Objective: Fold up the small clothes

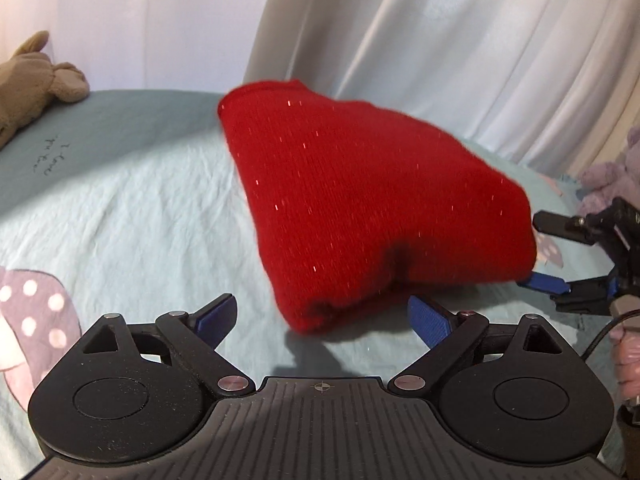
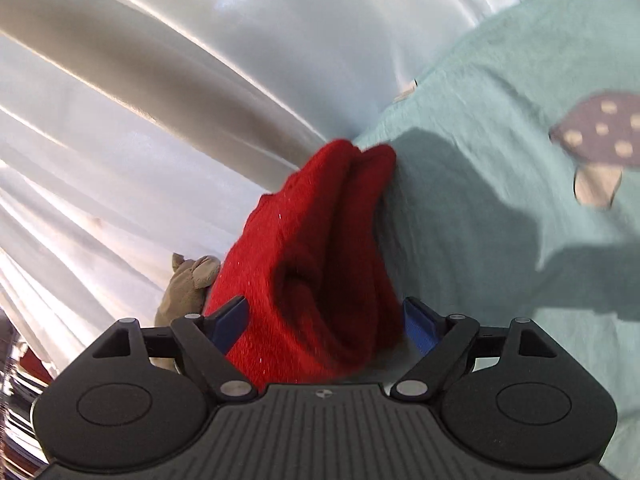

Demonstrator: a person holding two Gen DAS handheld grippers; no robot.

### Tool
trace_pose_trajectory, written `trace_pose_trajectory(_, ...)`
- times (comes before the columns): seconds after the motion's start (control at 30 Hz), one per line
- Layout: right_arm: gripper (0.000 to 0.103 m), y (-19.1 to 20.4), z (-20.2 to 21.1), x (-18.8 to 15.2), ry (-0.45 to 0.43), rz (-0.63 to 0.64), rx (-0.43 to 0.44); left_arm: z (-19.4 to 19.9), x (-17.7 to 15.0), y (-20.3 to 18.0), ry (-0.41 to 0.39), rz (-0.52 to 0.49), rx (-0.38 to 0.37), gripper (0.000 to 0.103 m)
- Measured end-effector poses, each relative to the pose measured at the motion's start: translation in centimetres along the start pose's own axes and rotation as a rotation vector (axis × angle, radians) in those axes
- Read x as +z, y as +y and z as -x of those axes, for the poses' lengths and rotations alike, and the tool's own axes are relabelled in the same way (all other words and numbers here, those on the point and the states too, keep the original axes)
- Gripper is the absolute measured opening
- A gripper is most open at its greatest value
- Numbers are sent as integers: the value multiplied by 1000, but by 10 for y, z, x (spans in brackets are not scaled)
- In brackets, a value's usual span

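A red knit garment (image 1: 360,200) lies folded into a thick bundle on the pale teal sheet (image 1: 132,208). My left gripper (image 1: 324,316) stands open just in front of it, and the bundle's near corner reaches between the blue pads (image 1: 216,316) without touching them. My right gripper (image 1: 534,254) is at the bundle's right edge, jaws spread wide above and below it. In the right wrist view the red garment (image 2: 320,248) fills the gap of the right gripper (image 2: 324,320). Its folded layers sit loosely between the pads (image 2: 420,328), which do not squeeze them.
White curtains (image 1: 480,60) hang right behind the bed. A brown plush toy (image 1: 36,76) lies at the far left of the sheet, and a purple plush (image 1: 608,184) at the right. Mushroom prints (image 2: 596,132) mark the sheet. A cable (image 1: 600,336) trails from the right gripper.
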State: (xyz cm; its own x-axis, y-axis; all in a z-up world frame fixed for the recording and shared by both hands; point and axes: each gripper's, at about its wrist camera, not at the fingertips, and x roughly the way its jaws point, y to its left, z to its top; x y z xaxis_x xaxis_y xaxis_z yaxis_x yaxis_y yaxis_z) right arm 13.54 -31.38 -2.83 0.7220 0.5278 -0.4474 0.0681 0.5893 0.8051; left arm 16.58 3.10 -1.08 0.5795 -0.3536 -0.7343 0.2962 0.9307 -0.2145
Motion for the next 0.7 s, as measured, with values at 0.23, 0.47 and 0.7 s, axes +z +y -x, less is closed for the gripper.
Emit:
trace_pose_trajectory(0.23, 71, 9, -41, -7, 50, -43, 46, -18, 3, -23, -45, -97, 209, 82)
trace_pose_trajectory(0.47, 18, 54, -30, -7, -54, 255, -117, -8, 2, 15, 19, 121, 134, 69)
trace_pose_trajectory(0.7, 46, 50, -23, -11, -48, 436, -371, 54, 11, 23, -35, 150, 109, 76)
